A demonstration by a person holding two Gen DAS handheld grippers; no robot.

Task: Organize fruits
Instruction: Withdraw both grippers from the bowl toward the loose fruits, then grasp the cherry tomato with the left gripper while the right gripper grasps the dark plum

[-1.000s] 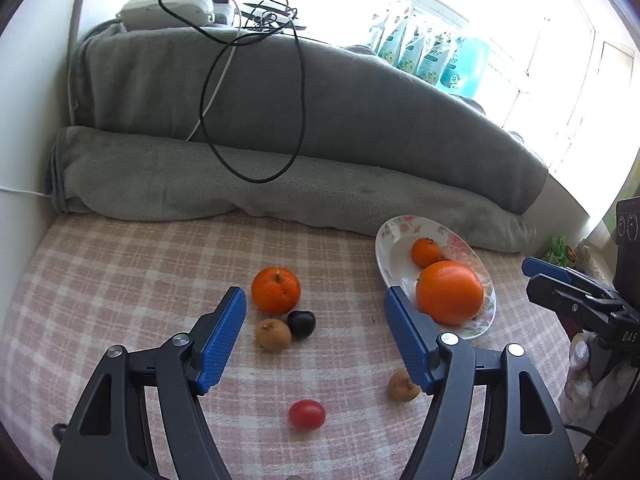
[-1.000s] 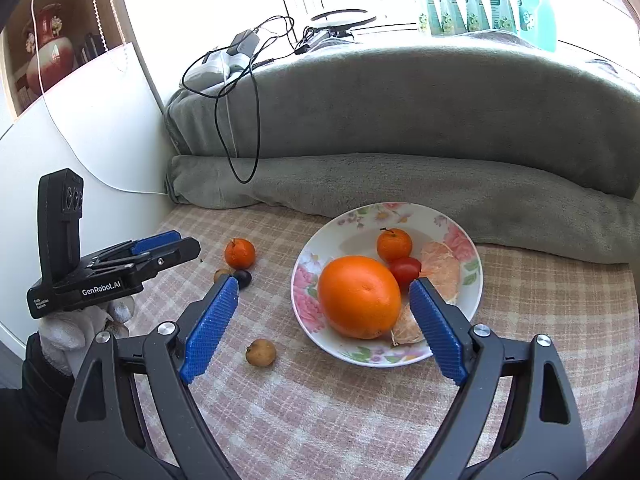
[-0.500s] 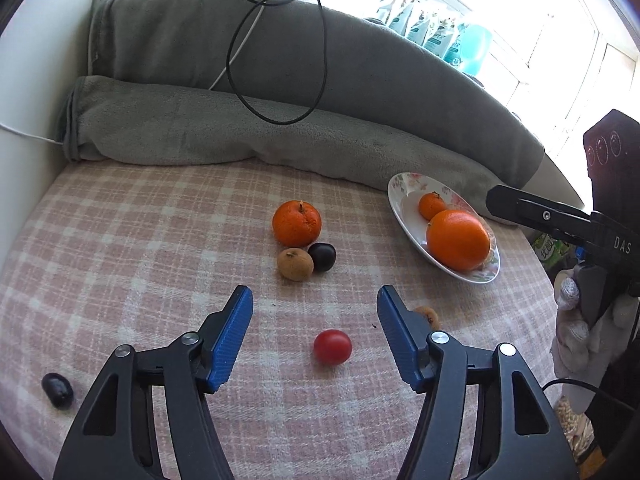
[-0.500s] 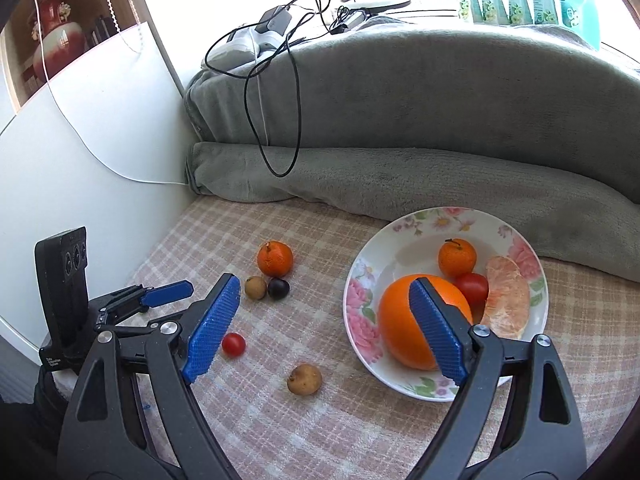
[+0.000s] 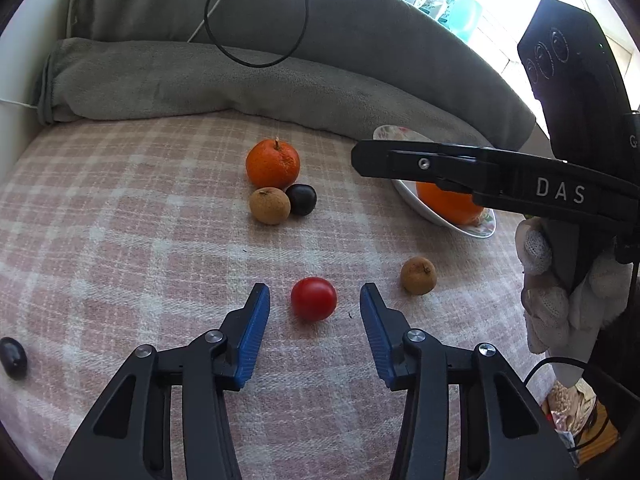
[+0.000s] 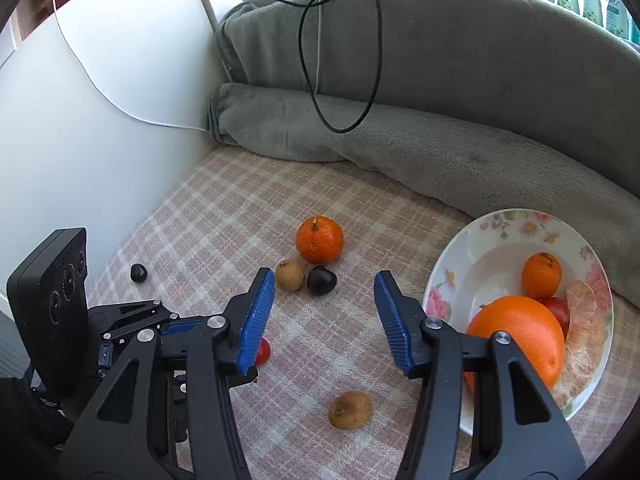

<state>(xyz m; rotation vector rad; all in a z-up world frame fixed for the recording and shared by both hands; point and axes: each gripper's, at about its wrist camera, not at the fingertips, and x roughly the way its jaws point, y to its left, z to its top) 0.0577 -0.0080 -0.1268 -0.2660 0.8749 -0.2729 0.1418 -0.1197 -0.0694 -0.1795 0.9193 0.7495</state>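
A red cherry tomato (image 5: 313,299) lies on the checked cloth between the blue pads of my left gripper (image 5: 314,293). The jaws are closing and the pads stand clear of the tomato on both sides. My right gripper (image 6: 324,280) hovers over the loose fruit with its jaws closing on nothing; a brown longan (image 6: 350,404) lies below it. Farther off sit a mandarin (image 6: 319,239), a second longan (image 6: 289,275) and a dark plum (image 6: 321,280). The flowered plate (image 6: 452,264) at right holds a big orange (image 6: 516,334), a small mandarin (image 6: 541,276) and other fruit.
A rolled grey blanket (image 5: 248,76) with a black cable (image 5: 256,60) on it bounds the far side. A white wall (image 6: 100,120) closes the left. One dark fruit (image 5: 14,358) lies alone near the left edge. A gloved hand (image 5: 560,292) holds the right gripper.
My left gripper sank toward the tomato and its jaws narrowed around it. My right gripper swung left from the plate to above the loose fruit, and its jaws narrowed too.
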